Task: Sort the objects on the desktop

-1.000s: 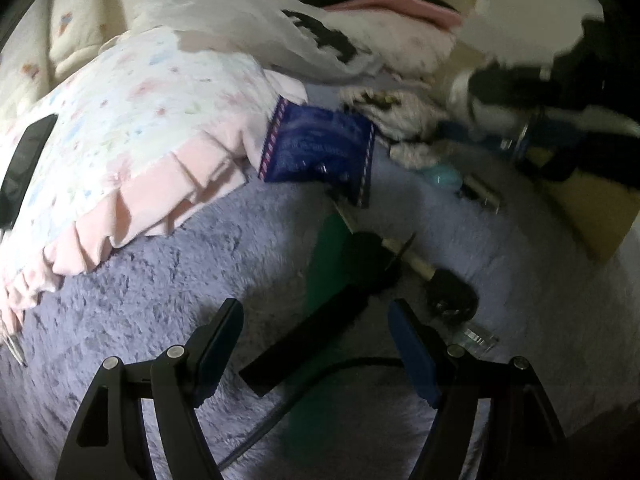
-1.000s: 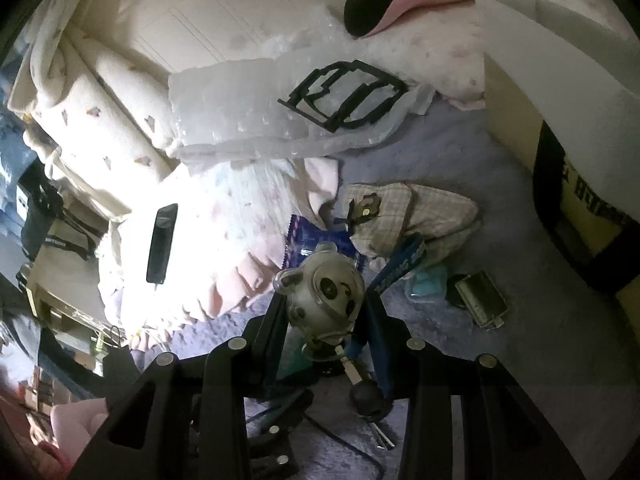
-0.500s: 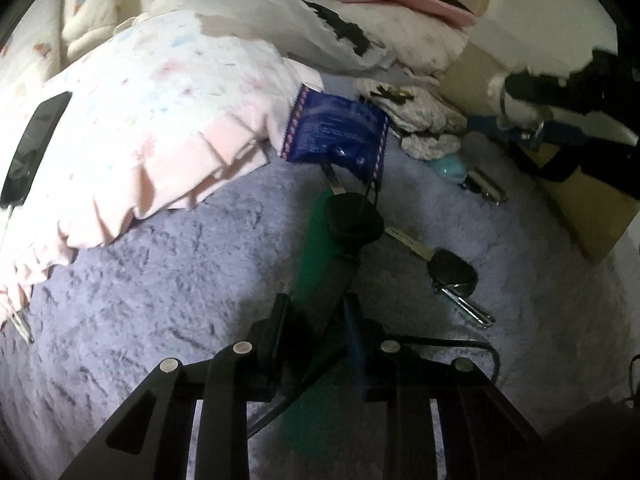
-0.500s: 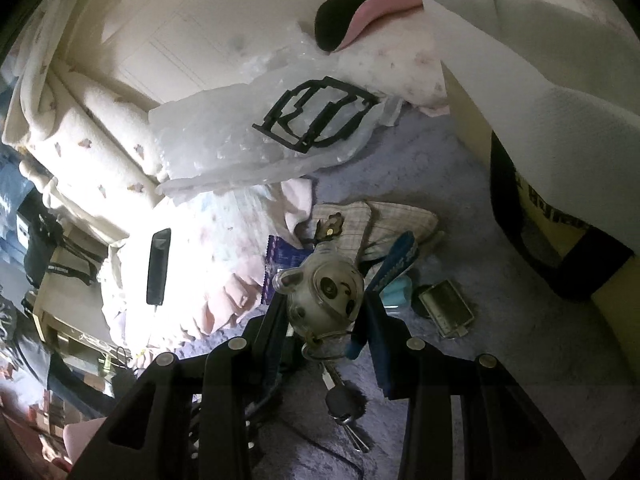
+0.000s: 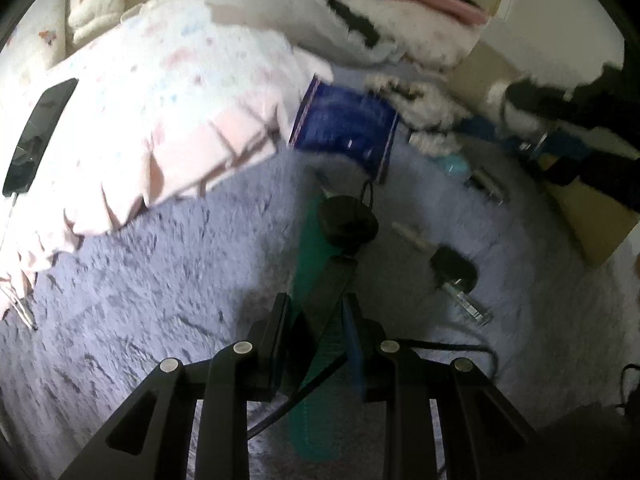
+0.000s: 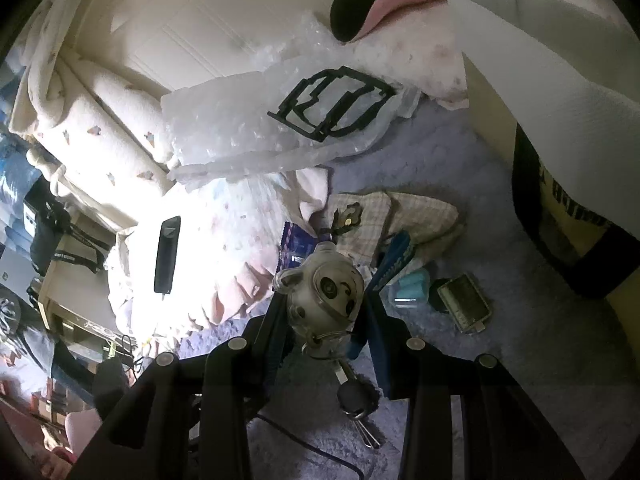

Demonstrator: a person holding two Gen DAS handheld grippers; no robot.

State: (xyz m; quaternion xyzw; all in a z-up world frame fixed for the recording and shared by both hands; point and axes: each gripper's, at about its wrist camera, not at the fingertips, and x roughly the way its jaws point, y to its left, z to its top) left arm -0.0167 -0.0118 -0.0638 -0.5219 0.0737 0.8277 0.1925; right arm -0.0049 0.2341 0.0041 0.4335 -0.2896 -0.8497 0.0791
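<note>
Left wrist view first, from its left edge: you have one black phone lying on the frilled pink-and-white pillow, well apart from your work. Past the pillow's corner one dark blue packet lies on the lilac fleece blanket; its print is too blurred to read. Your left gripper has its jaws drawn in close on the black bar-shaped tool, whose round head points away from you over a green strip. A thin black cable runs under the gripper. To the right lies one black car key with a clear tag, clear of the tool.

Right wrist view, again from the left: the same phone on the pillow, then one clear plastic bag carrying a black frame. Your right gripper is closed on a pale panda-faced keychain figure, held off the blanket, with the key below it. Beside it sit one blue lanyard, one checked cloth pouch, one teal cap and one small clear case. At far right a yellow bag with a black strap bears dark lettering you cannot read.
</note>
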